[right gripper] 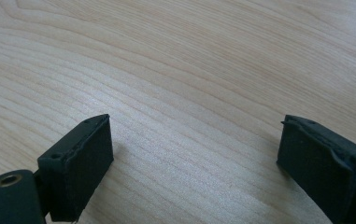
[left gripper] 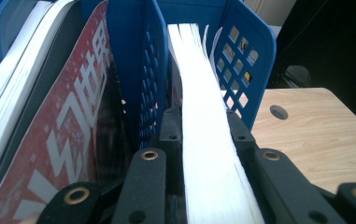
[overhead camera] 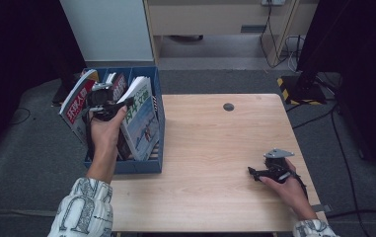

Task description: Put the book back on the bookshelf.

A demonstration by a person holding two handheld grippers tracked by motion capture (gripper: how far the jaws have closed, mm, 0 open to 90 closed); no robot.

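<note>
Pale wood worktop [overhead camera: 210,163] carries a blue file box [overhead camera: 157,94] at its left edge, and in the box's right compartment stands the magazine [left gripper: 203,121], its page edges clamped between the left gripper [left gripper: 203,140] jaws. Lifting it out looks like the step in hand; next comes a straight upward pull clear of the divider [left gripper: 150,70], seen close in the left gripper view. Right gripper [right gripper: 192,154] rests wide open, empty.

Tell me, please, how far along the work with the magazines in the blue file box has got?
Done so far: the left gripper is shut on the white page edge of a magazine standing in the blue file box. In hand: that grip, with the magazine not yet lifted out. Left: probably moving it, perhaps onto the table, where the right gripper rests open.
</note>
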